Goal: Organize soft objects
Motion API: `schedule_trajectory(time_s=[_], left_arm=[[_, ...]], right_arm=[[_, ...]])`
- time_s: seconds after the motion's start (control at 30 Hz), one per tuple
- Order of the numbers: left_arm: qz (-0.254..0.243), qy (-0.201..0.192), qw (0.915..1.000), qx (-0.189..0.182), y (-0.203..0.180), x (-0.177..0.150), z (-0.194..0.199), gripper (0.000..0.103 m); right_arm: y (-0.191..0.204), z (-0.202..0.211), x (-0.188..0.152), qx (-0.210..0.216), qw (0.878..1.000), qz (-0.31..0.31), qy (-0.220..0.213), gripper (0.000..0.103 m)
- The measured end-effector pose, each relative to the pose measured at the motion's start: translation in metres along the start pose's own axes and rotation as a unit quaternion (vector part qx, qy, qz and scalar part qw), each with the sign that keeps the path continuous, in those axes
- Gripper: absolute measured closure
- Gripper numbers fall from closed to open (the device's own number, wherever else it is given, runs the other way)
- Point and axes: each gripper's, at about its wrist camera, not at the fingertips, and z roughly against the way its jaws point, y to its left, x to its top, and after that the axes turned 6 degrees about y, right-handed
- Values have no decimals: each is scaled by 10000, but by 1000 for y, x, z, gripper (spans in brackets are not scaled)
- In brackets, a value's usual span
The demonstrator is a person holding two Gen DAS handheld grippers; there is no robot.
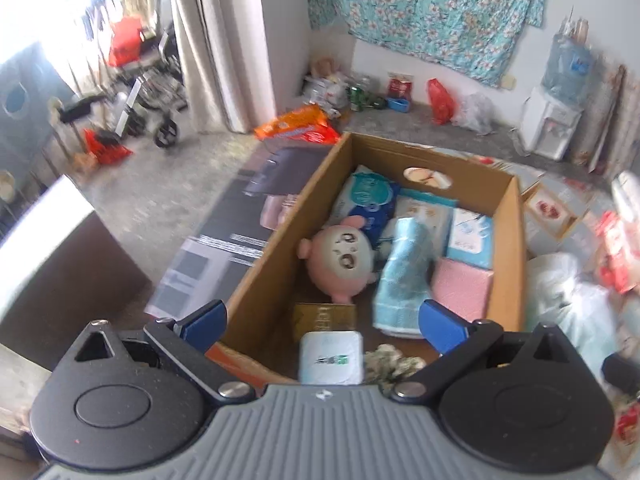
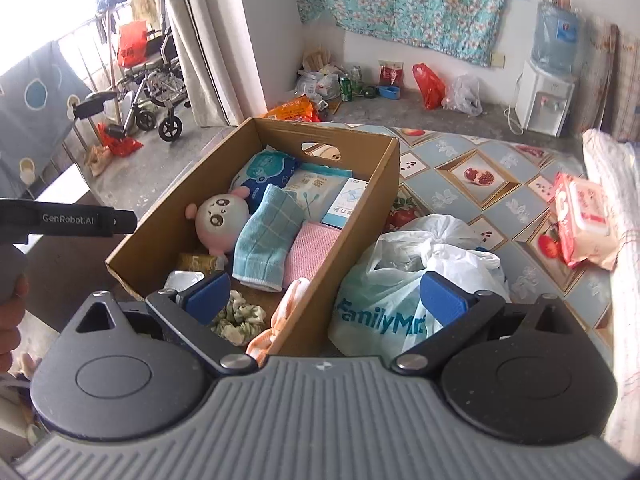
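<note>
Left gripper [image 1: 323, 322]: jaws spread wide, grasping nothing.
Right gripper [image 2: 324, 294]: released, nothing held.
Towel [image 2: 267, 240]: lay in the box [image 2: 160, 216], right of the plush toy [image 2: 222, 220].

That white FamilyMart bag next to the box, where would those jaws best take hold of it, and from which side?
Probably the knotted top of the plastic bag, taken from above. The bag slumps wide and soft on the patterned cloth, so only the gathered knot is narrow and firm enough. The open right gripper is right in front of it.
</note>
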Motion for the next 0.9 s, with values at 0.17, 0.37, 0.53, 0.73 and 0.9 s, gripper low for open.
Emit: schedule_trajectory(time_s=[0.17,0.37,0.53,0.73,0.9], left_arm=[[-373,278,9988,-167,-9,-8,1,0],[-271,338,9987,-281,-6,-20,0,0],[-212,653,9966,-457,0,-27,-6,1],[-140,1040,9922,-676,-1,-39,-14,1],[-115,1204,9904,-674,-2,-44,-18,2]], right_arm=[[11,-1,-5,-64,9999,8,131,1],[17,-12,-11,-136,9989,-68,446,1],[18,-35,-8,-176,9953,-283,911,1],[27,-46,-8,-125,9929,-336,1136,1],[26,-50,-13,-75,9910,-358,1285,1]])
